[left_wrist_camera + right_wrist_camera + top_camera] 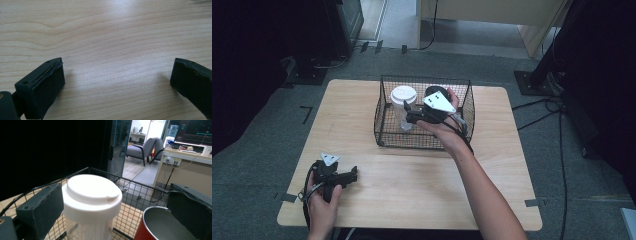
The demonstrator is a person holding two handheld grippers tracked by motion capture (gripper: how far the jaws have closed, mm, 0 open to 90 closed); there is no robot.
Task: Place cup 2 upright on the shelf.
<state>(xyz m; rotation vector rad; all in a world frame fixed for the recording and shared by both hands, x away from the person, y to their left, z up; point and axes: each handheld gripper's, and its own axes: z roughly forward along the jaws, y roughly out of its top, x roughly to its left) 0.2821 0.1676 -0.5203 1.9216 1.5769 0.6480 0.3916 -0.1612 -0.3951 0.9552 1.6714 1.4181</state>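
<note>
Inside the wire basket [383,131] the right claw [113,210], spread wide and holding nothing, flanks the white-lidded cup [92,195] beside a red cup [160,226], while the left claw [117,82], gaping empty, rests on open table [422,180].

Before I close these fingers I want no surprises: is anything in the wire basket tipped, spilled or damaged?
Nothing stands out. The clear ribbed cup with a white lid stands upright in the black wire basket, lid seated flat. The red metal-lined cup beside it looks upright and dry. The right gripper is open around the lid.
</note>
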